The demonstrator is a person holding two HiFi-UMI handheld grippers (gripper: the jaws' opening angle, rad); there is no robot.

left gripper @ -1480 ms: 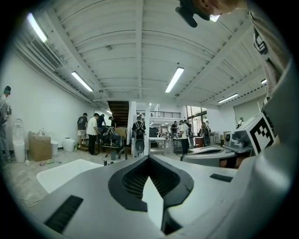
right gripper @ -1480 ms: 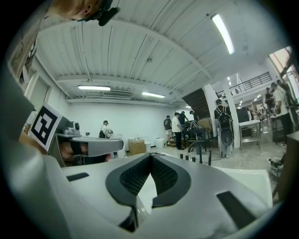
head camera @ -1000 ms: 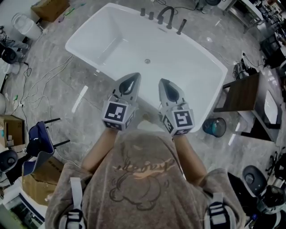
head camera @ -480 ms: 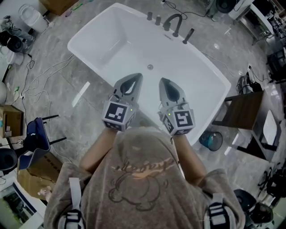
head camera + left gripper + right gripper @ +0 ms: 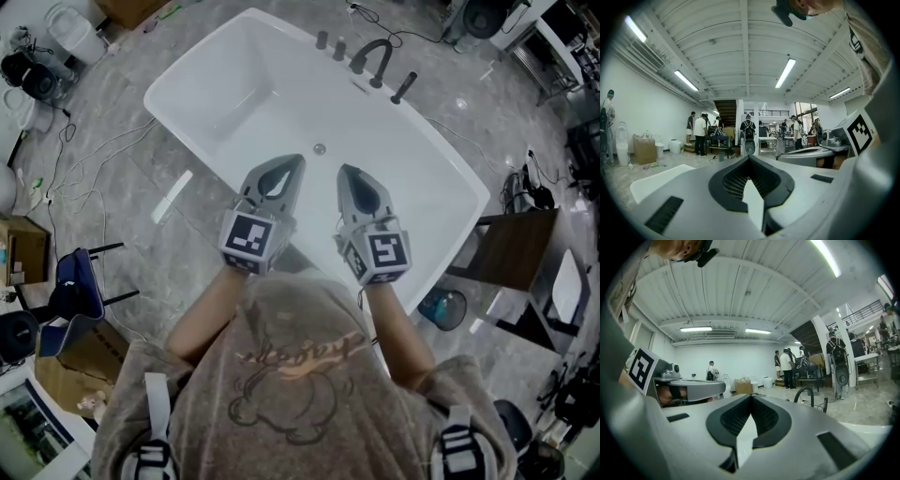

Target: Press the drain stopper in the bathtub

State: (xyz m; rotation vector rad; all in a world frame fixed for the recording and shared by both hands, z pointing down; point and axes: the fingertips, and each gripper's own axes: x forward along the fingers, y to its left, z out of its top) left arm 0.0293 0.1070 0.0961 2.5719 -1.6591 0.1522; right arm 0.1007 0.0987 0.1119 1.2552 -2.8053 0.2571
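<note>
Head view, glossy white tub [image 5: 234,84], round stopper [image 5: 319,148], L gripper [image 5: 297,160] clenched, R gripper [image 5: 343,170] clenched

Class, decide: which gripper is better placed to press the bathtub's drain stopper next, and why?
Left, narrowly. In the head view the left gripper lies slightly closer to the drain stopper than the right gripper; both have jaws shut, empty.

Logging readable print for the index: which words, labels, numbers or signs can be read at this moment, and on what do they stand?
Shirt: a cursive word over a cartoon figure, too blurred to quote.
Left gripper and right gripper: square marker patterns only, no letters or numbers.
Bathtub: no print visible.
Nothing else in any view is legible.
</note>
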